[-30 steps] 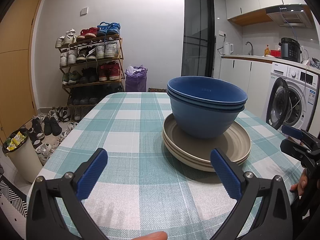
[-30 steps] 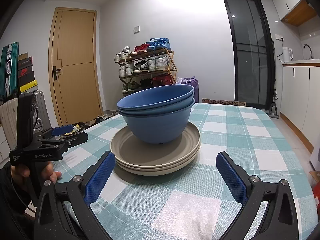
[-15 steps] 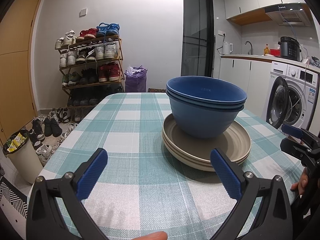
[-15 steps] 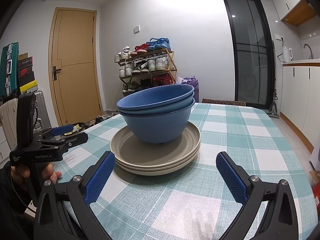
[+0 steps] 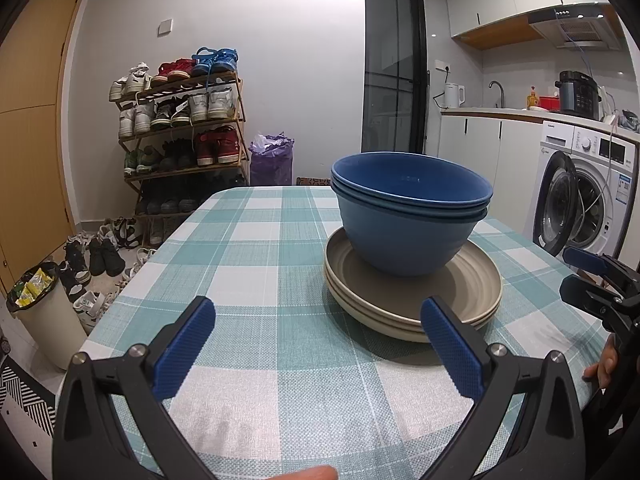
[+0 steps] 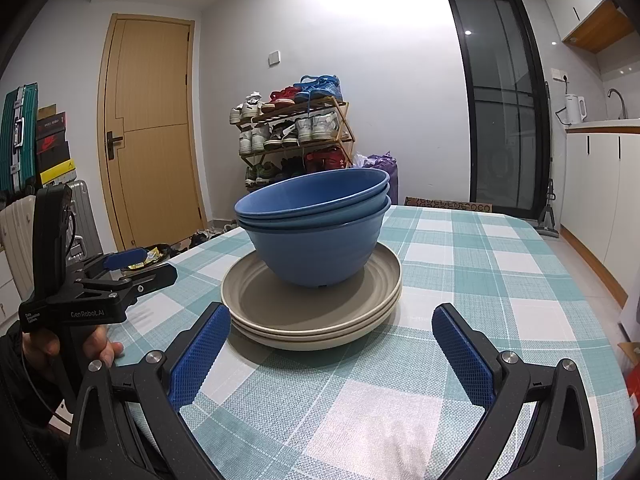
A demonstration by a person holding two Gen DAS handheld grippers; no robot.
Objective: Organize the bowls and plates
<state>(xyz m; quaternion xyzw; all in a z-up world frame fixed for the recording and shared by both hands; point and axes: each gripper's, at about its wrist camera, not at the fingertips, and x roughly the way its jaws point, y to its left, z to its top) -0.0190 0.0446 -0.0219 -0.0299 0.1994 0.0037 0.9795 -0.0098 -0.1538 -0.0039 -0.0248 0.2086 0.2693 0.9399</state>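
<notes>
Stacked blue bowls (image 5: pixel 408 220) (image 6: pixel 316 224) sit nested on a stack of beige plates (image 5: pixel 472 296) (image 6: pixel 256 304) on the checked tablecloth. My left gripper (image 5: pixel 316 324) stands open near the table's front edge, short of the plates, with nothing between its blue pads. From the other side, my right gripper (image 6: pixel 332 332) is open too, its pads just short of the plate stack and holding nothing. Each gripper appears at the edge of the other's view, held by a hand.
The table (image 5: pixel 240 248) (image 6: pixel 480 272) carries only this stack. A shoe rack (image 5: pixel 180 140) and a bin (image 5: pixel 40 312) stand off the left side; a washing machine (image 5: pixel 588 192) and kitchen counter are to the right. A wooden door (image 6: pixel 152 128) is beyond.
</notes>
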